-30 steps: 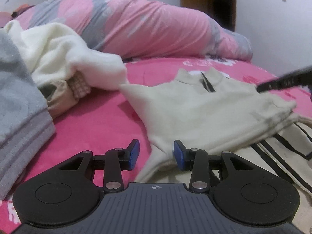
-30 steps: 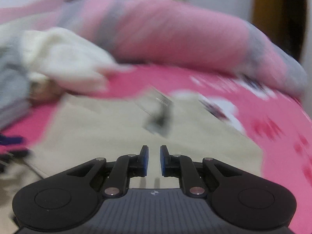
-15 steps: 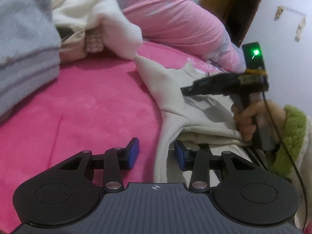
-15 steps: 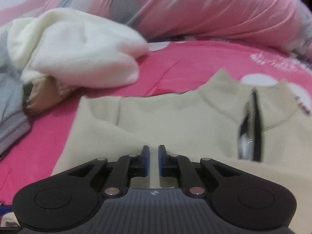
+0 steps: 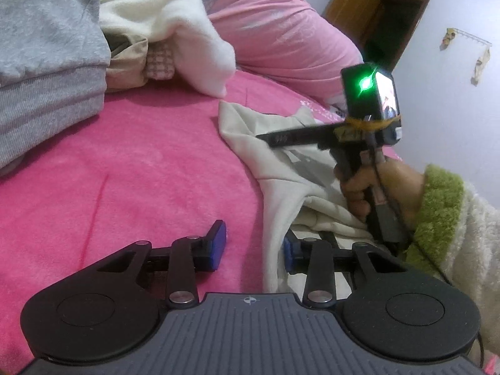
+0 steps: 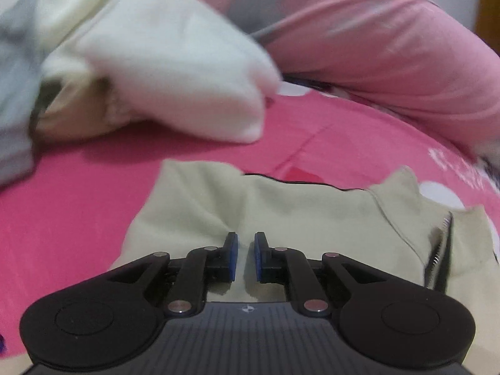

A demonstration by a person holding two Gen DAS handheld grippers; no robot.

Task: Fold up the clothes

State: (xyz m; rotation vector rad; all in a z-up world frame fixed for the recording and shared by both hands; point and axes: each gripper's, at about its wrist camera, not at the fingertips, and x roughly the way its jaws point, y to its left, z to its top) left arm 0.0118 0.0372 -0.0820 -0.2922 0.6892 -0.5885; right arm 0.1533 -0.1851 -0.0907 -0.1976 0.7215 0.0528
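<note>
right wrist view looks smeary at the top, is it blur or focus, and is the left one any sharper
Right wrist view: the white fleece and pink duvet are streaked like motion blur, while the right gripper stays crisp. Left wrist view: mostly sharp, fisheye-bent at the edges, with green glare from the light on the other gripper's camera.

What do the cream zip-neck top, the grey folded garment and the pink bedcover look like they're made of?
Cream zip-neck top: soft matte knit, possibly fleece-backed; it creases in thick, rounded folds. Grey folded garment: heathered jersey or sweatshirt knit, with a ribbed band along its edge. Pink bedcover: plush, short-pile fleece by its fuzzy surface, though I can't be sure.
</note>
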